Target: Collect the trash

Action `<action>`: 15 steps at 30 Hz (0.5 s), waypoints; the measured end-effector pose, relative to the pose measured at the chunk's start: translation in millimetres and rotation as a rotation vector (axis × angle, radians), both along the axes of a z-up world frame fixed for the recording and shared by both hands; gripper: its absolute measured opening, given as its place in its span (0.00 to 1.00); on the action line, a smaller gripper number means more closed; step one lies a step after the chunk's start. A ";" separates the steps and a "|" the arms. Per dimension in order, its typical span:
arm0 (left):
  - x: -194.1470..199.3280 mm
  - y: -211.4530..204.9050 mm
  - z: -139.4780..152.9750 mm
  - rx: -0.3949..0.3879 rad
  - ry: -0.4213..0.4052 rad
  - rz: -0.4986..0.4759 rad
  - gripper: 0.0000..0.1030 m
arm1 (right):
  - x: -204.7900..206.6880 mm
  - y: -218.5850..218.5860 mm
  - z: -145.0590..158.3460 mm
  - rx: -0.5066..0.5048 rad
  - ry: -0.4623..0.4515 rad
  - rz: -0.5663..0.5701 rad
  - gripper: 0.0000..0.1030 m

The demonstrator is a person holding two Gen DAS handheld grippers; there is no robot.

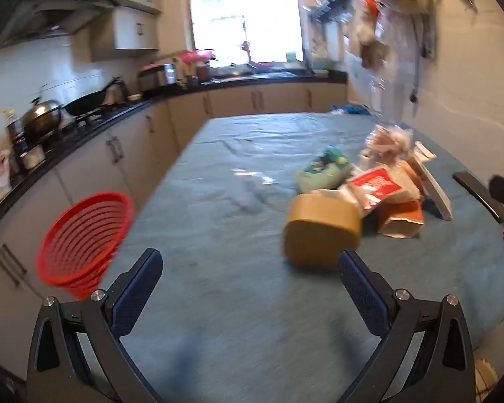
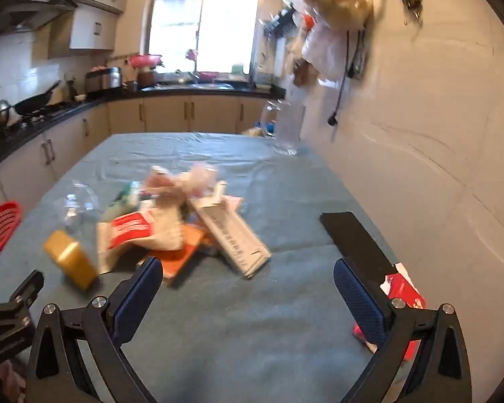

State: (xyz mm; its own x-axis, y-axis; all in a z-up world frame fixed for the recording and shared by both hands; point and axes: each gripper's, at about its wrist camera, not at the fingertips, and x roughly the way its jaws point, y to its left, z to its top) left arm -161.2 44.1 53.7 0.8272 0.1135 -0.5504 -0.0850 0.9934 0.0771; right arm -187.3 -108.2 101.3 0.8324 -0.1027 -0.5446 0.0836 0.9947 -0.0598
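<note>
- Left gripper point(image 1: 248, 270) and right gripper point(image 2: 247, 277) both spread wide, empty, above table point(image 1: 238, 319).
- Trash pile point(image 2: 184, 221) mid-table; red basket point(image 1: 84, 238) off the left edge.
- Advice: start with the yellow box point(image 1: 321, 231), nearest; straddle it squarely before closing.

Kitchen w/ bright window point(image 1: 245, 16) (black counters point(image 1: 268, 79)).
</note>
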 end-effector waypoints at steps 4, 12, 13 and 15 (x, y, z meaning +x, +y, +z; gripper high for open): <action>-21.0 15.4 3.1 -0.023 -0.033 0.039 1.00 | -18.5 13.9 -3.6 0.027 -0.019 0.050 1.00; -60.4 25.8 3.1 -0.006 -0.089 0.094 1.00 | -46.7 36.2 -8.4 0.054 -0.080 0.146 1.00; -63.8 27.6 2.3 -0.009 -0.093 0.098 1.00 | -48.6 37.5 -6.6 0.046 -0.087 0.146 1.00; -70.0 30.3 0.1 0.003 -0.104 0.115 1.00 | -53.4 44.4 -5.2 0.025 -0.099 0.153 1.00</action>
